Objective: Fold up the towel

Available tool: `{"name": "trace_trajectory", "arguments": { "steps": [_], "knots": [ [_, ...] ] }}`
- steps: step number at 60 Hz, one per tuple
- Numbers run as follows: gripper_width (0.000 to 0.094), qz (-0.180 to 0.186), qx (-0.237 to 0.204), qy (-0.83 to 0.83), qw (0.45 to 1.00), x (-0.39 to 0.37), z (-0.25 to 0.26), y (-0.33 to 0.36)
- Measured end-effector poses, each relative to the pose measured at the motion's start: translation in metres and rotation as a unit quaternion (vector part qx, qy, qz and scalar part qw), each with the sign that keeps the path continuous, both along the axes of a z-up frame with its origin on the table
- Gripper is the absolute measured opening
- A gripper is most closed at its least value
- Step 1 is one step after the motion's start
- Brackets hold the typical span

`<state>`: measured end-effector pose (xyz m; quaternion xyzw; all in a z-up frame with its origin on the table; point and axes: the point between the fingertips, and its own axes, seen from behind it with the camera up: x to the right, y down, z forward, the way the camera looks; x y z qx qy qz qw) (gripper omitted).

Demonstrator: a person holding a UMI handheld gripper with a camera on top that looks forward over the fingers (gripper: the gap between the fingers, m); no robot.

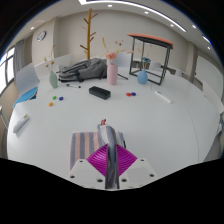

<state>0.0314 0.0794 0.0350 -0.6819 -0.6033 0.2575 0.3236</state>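
The white tabletop [150, 125] fills most of the scene, and one striped towel [92, 145] lies on it at the near edge, directly at the tool [107, 160], a bunched peak of cloth rising between the two magenta pads [100, 158]. The tool appears clamped on the towel, its pads drawn close together with the fabric pinched between them, though whether both press fully I judge rather than see. The step in hand looks like lifting or carrying an edge over to make a fold; to do it well, keep the pinch firm on the cloth, raise just enough to clear the rest of the towel, carry the edge straight across so the stripes line up, and lay it down flat before letting go. Everything else sits beyond the towel: one grey heap of cloth [85, 70] far beyond it, one wooden rack [90, 30] behind that heap, one small red-topped table [150, 45] beyond and to the towel's right, one pink bottle [112, 68] beside the heap, one black box [99, 92] between the towel and the heap, and a few small coloured bits [130, 94] scattered beyond the towel, too small to count surely
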Motion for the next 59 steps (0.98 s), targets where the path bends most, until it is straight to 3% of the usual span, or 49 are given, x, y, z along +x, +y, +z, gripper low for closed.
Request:
{"name": "trace_trajectory", "arguments": {
  "steps": [2, 4, 7, 11, 37, 48, 59],
  "knots": [
    [0.0438, -0.003, 0.007, 0.004, 1.0, 0.0, 0.0, 0.005],
    [0.0873, -0.001, 0.013, 0.007, 1.0, 0.002, 0.005, 0.008],
    [0.0783, 0.0, 0.019, 0.012, 1.0, 0.008, 0.011, 0.007],
    [0.0858, -0.003, 0.011, 0.012, 1.0, 0.024, 0.032, -0.005],
    [0.0851, 0.047, 0.007, 0.031, 0.998, 0.171, 0.227, -0.079],
    [0.0852, 0.028, 0.009, 0.042, 0.999, 0.193, 0.241, -0.072],
    [0.0852, 0.033, 0.013, 0.034, 0.999, 0.198, 0.231, -0.07]
  ]
}}
